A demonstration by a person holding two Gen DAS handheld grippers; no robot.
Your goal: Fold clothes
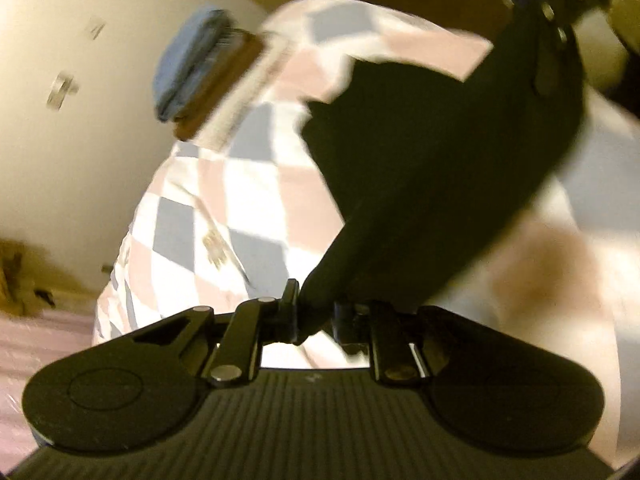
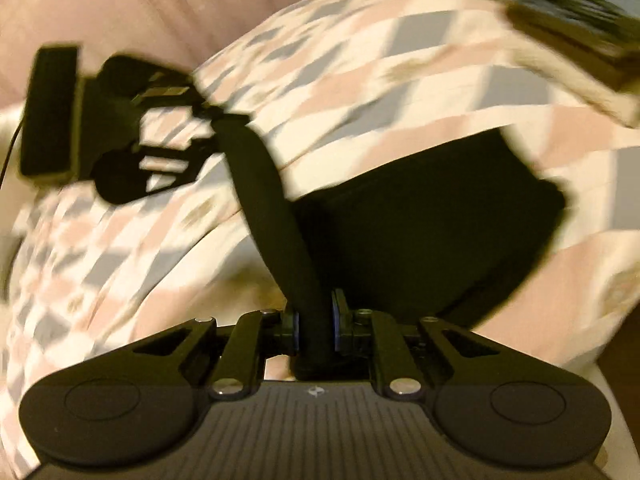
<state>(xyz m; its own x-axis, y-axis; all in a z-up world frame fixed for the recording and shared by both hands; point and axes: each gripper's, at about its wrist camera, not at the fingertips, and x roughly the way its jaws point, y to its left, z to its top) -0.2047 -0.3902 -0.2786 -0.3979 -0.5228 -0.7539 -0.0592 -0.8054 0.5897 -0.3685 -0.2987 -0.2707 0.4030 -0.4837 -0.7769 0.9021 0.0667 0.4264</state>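
Holding soft, floppy black cloth garment (image 2: 420,232), pinched tight in left gripper (image 1: 316,316) and right gripper (image 2: 314,332); best grabbed by corners.

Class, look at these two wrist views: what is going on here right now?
A person is folding a black garment with two hand-held grippers. The left gripper and the right gripper are each shut on a part of it, so the cloth stretches between them above a checked bedspread. A stack of folded clothes, blue on top, sits further back on the bed. Both views are motion-blurred, so how far the fold has got is unclear.
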